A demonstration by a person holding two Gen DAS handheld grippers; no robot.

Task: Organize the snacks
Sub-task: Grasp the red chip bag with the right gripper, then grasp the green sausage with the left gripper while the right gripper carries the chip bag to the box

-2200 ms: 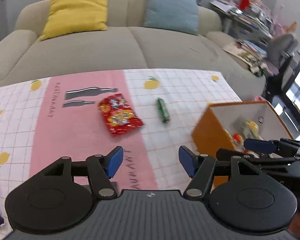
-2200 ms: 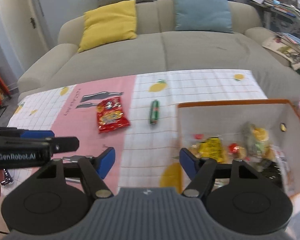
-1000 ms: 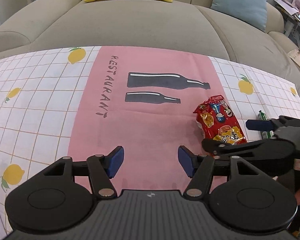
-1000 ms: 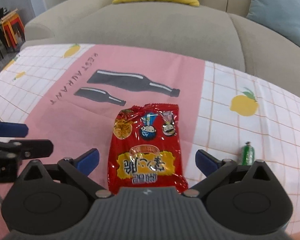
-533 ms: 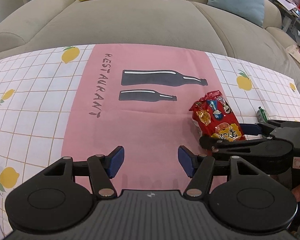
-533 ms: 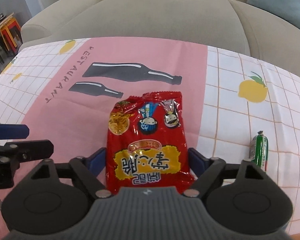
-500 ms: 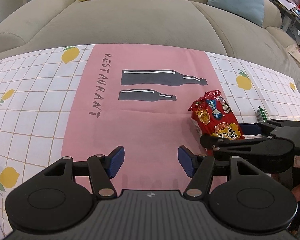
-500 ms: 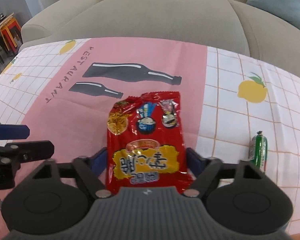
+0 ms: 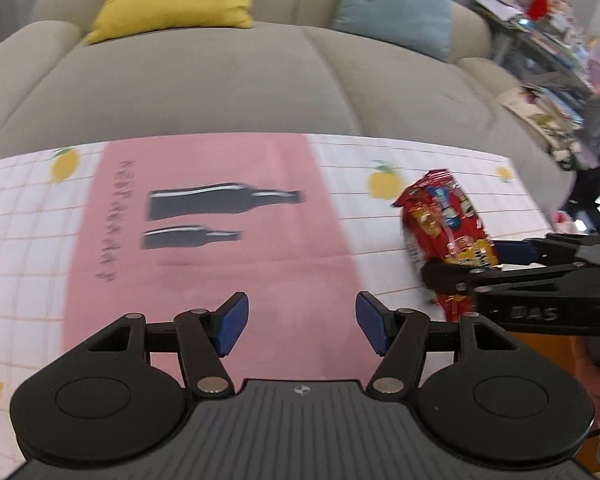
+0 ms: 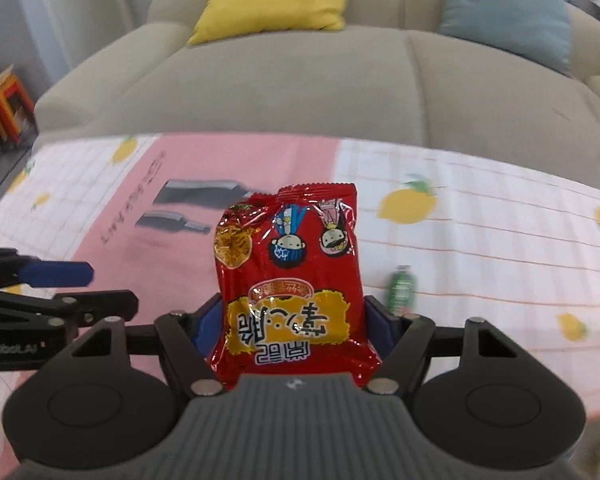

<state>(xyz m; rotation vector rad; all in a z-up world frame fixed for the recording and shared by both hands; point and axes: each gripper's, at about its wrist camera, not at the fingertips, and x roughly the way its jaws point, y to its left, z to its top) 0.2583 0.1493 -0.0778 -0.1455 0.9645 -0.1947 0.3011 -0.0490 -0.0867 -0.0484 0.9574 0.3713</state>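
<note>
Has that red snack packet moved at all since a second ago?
Yes. The red snack packet lay flat beside the printed bottles; now the right gripper holds it off the tablecloth, tilted up, further right of them.

- Open pink tablecloth (image 9: 204, 280) across the centre of the left wrist frame, ahead of the left gripper (image 9: 302, 326), its blue pads apart and holding nothing.
- Blocked at right of that frame by the right gripper (image 9: 496, 262) clamping the red snack bag (image 9: 444, 228).
- Small green packet (image 10: 401, 289) lying right of centre in the right wrist frame.
- Sofa (image 10: 300, 80) along the top edge.
</note>
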